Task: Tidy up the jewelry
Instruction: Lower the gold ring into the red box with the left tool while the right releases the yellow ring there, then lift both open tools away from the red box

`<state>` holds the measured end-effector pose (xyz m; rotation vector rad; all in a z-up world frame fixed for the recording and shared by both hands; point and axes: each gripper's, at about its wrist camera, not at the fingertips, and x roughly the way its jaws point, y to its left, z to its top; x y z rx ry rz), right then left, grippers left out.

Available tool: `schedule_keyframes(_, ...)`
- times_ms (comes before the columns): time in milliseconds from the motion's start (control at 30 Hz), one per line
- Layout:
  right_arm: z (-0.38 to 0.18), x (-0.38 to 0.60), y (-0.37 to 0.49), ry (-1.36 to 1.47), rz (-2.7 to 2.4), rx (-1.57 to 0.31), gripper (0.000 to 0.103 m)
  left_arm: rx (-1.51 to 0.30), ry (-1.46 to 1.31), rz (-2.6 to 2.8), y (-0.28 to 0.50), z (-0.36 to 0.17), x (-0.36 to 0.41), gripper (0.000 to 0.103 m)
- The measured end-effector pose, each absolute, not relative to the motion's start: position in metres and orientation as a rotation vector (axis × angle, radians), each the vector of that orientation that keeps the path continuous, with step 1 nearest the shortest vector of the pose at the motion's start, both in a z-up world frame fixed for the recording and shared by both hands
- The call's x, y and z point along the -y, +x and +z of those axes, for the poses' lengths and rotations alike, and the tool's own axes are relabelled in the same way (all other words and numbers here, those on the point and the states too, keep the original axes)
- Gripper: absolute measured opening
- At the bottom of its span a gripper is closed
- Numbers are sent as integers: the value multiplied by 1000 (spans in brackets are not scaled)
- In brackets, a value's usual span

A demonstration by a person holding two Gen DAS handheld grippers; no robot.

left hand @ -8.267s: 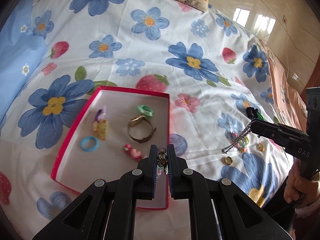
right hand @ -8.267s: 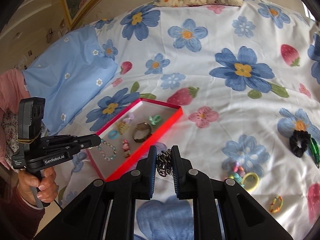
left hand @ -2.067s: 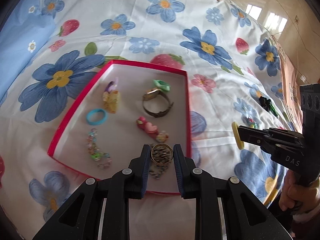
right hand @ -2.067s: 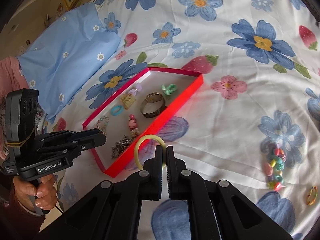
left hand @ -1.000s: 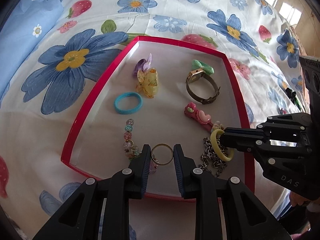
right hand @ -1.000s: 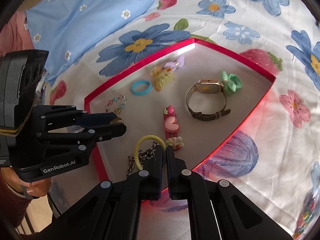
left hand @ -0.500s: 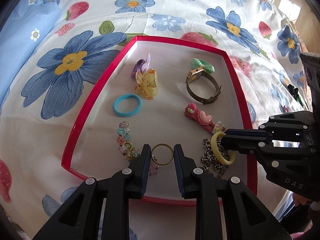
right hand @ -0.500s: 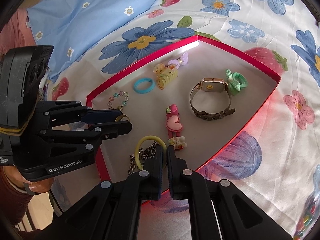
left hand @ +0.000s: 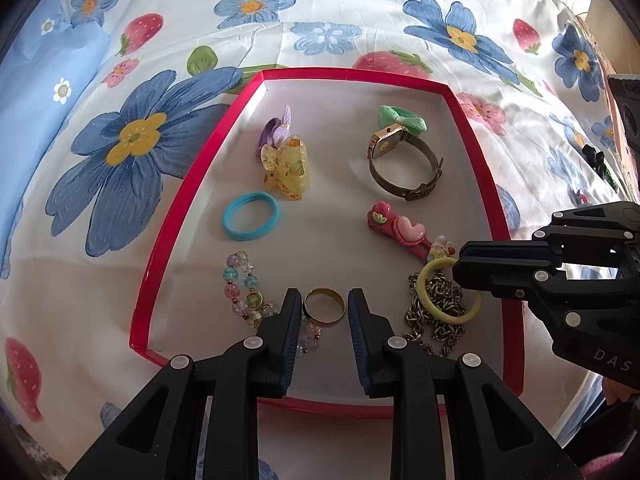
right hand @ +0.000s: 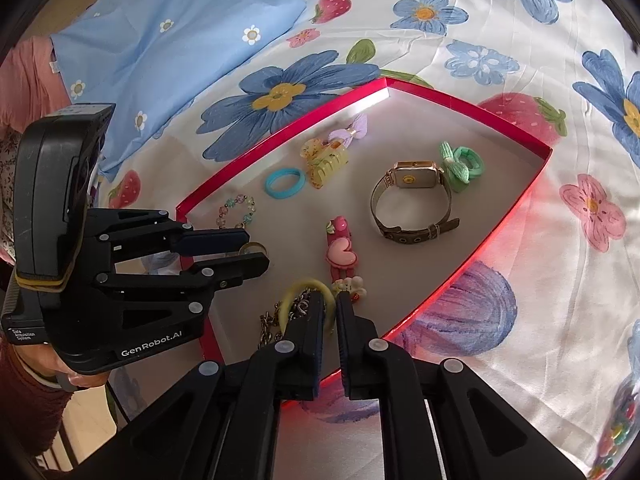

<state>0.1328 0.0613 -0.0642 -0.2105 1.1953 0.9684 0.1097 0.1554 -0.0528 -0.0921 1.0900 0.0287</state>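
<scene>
the left gripper [left hand: 324, 312] now stands a little wider, jaws parted on either side of the gold ring [left hand: 324, 306], which lies at the near edge of the red tray [left hand: 176, 216] beside the bead bracelet [left hand: 244, 288]. the right gripper [right hand: 331, 304] has eased apart slightly; whether it still pinches the yellow ring [left hand: 448, 294] over the chain [left hand: 436, 320] i cannot tell.

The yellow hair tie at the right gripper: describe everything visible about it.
The yellow hair tie is a pale yellow, smooth, rubbery-looking closed loop. It lies inside the red tray, near its front right corner, on top of the metal chain. The right gripper pinches its rim, with the pink heart clip just beyond.
</scene>
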Motion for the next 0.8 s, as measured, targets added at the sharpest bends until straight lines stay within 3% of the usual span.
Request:
schedule_keyframes(300,-63,-59,132,-181,965,-1189,13,-1092,-90,31,109,-53,-154,25)
schedule_keyframes(600,-50,-43,133,-119,939,-1158,27,-1051,-136,44,101,-43,-160,26)
schedule_keyframes(800,-34,-25,135,-35,907,-1109,36,-963,-222,63,80,-21,-170,46)
